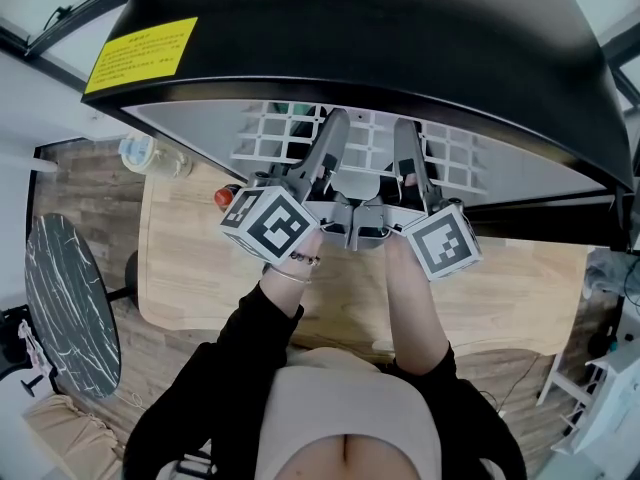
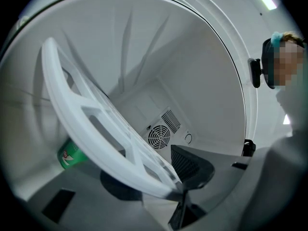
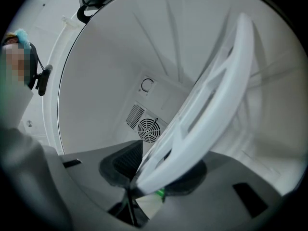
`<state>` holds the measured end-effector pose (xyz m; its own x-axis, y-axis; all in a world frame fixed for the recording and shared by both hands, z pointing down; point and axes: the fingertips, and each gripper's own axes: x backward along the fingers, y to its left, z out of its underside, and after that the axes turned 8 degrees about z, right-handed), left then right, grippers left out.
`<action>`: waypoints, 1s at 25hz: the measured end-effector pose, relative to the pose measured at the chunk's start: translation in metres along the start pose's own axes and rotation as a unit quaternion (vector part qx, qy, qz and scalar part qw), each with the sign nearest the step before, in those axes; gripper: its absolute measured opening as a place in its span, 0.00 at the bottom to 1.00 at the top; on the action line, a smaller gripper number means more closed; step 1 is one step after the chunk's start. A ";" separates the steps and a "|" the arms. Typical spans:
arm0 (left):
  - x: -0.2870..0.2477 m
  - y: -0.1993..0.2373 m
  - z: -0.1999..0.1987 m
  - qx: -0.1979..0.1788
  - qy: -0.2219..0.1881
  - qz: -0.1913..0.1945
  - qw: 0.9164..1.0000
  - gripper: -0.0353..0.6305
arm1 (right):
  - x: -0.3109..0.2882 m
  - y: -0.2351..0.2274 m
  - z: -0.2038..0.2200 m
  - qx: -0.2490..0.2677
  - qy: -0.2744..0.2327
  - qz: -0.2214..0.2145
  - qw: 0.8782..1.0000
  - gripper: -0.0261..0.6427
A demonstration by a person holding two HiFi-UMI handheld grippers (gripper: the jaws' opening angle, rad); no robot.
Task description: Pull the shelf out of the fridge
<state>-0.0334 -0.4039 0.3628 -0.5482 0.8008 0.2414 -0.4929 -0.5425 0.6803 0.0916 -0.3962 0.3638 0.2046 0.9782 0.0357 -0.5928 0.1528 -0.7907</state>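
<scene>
The white slotted shelf point(image 1: 285, 133) sticks partway out of the fridge's white interior, below its black top point(image 1: 380, 28). Both grippers hold its front edge side by side. My left gripper point(image 1: 333, 128) is shut on the shelf point(image 2: 110, 129), whose rim is pinched between the pads low in the left gripper view. My right gripper point(image 1: 405, 140) is shut on the same shelf point(image 3: 207, 109), which runs tilted up and to the right from its jaws. A green can point(image 2: 70, 155) lies under the shelf inside the fridge.
The fridge's back wall has a round fan vent point(image 2: 159, 137). The fridge stands on a wooden table point(image 1: 200, 268), with a clear bottle point(image 1: 155, 155) and a small red thing point(image 1: 225, 196) on its left. A dark round marble table point(image 1: 70, 303) is farther left.
</scene>
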 end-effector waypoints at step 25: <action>0.018 -0.010 0.006 0.005 0.004 0.001 1.000 0.32 | 0.020 0.004 0.006 0.004 0.002 -0.001 1.000 0.27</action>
<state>-0.0347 -0.3825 0.3645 -0.5547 0.7978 0.2363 -0.4848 -0.5407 0.6874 0.0891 -0.3748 0.3647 0.2092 0.9773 0.0343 -0.5983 0.1557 -0.7860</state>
